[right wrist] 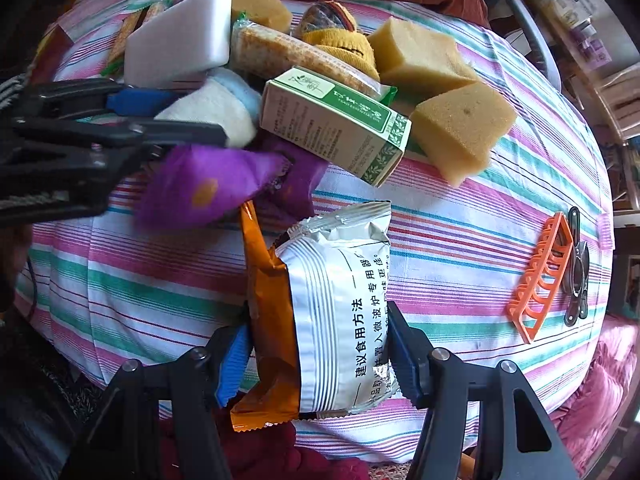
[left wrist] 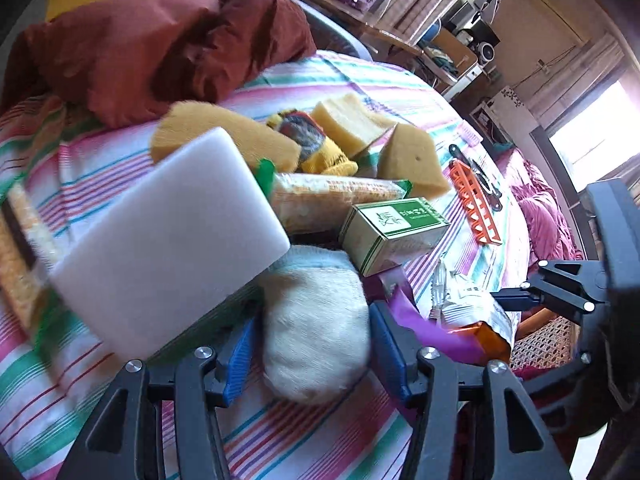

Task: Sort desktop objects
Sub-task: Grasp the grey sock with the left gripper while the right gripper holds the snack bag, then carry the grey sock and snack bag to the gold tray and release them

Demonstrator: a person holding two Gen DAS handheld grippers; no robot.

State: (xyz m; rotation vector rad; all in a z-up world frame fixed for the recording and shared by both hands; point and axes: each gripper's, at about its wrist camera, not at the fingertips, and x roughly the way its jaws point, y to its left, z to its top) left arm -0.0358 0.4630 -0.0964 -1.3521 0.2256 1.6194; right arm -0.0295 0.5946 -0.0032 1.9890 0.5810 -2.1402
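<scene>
Left wrist view: round tabletop under a striped pink, green and white cloth (left wrist: 372, 80), its far edge curving off toward a rust-red crumpled cloth (left wrist: 160, 44). Bare cloth lies to the near left; a pile crowds the middle. Right wrist view shows open striped room on the right side, broken only by an orange plastic rack (right wrist: 540, 276) lying just beside small dark metal clips (right wrist: 576, 268) near the edge.

Left hand-held gripper (left wrist: 308, 356): jaws spread, a rolled white and pale-blue sock (left wrist: 316, 328) between the blue pads; cannot tell whether the pads press on it. A white foam block (left wrist: 168, 236) leans over its left side.

Right hand-held gripper (right wrist: 320, 360): clenched on a silver and orange snack packet (right wrist: 336, 312), pads against both edges, pointing down at the cloth.

Pile: green and white cardboard carton (right wrist: 336, 124) resting tilted on purple wrappers (right wrist: 208, 184); tan sponge blocks (right wrist: 460, 128) beside it; a long green-ended biscuit pack (right wrist: 296, 56) and a yellow knitted sock (right wrist: 340, 40) behind. Carton stands closed; contents not visible
</scene>
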